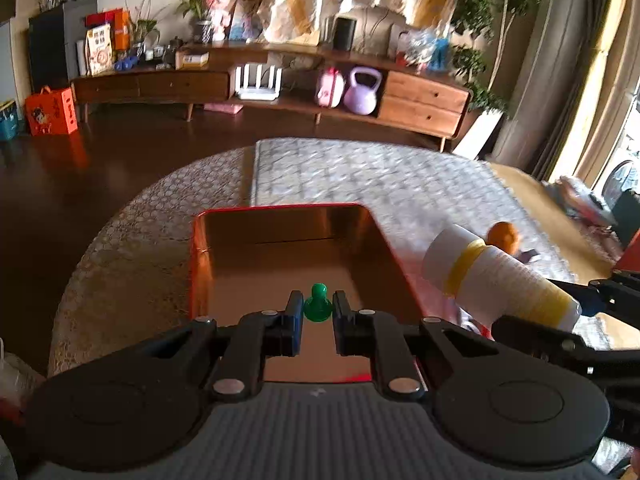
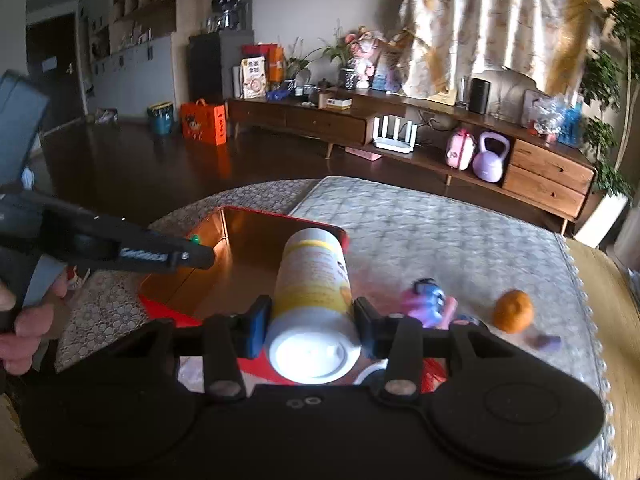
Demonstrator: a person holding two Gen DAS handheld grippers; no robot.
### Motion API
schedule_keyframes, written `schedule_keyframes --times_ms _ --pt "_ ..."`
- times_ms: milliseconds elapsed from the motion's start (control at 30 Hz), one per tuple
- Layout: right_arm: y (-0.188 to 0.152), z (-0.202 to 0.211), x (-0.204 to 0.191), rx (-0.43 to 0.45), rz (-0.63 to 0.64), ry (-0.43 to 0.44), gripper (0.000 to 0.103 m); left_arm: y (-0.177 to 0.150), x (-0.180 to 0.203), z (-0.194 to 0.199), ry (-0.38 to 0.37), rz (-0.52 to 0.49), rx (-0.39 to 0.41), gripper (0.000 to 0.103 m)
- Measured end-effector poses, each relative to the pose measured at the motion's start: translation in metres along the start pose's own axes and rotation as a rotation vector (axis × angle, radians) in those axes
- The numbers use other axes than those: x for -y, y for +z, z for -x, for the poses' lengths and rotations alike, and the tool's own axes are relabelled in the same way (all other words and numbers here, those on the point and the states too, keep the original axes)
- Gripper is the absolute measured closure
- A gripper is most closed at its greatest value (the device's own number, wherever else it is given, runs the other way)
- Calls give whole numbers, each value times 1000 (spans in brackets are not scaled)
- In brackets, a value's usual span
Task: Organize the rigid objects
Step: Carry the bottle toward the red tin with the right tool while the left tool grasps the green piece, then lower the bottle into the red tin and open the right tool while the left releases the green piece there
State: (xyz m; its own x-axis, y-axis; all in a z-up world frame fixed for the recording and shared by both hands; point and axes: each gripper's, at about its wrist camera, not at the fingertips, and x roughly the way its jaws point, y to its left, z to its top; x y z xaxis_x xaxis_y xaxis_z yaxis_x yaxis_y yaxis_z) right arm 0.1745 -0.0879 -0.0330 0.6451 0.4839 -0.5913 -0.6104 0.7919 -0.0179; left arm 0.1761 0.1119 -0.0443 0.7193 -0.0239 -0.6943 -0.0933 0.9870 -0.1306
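Note:
My left gripper (image 1: 317,309) is shut on a small green pawn-shaped piece (image 1: 318,305), held above the open red tin box (image 1: 280,210) with its shiny gold inside. My right gripper (image 2: 311,318) is shut on a white bottle with yellow bands (image 2: 314,280), its white cap toward the camera. In the left wrist view that bottle (image 1: 496,276) hangs just right of the box. In the right wrist view the red box (image 2: 256,214) lies ahead to the left, and the left gripper (image 2: 192,254) reaches over it with the green piece (image 2: 195,239) peeking out.
On the grey patterned cloth (image 2: 440,232) lie an orange fruit (image 2: 513,311), a purple and pink toy figure (image 2: 428,306) and a small purple piece (image 2: 545,342). A person's hand (image 2: 20,328) is at the left edge. A wooden sideboard (image 1: 424,100) stands across the dark floor.

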Motion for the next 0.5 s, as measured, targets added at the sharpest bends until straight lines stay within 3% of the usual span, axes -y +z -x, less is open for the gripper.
schedule_keyframes --times_ms 500 --pt "15 -97 -43 -96 141 -48 60 35 -44 -79 37 28 -102 88"
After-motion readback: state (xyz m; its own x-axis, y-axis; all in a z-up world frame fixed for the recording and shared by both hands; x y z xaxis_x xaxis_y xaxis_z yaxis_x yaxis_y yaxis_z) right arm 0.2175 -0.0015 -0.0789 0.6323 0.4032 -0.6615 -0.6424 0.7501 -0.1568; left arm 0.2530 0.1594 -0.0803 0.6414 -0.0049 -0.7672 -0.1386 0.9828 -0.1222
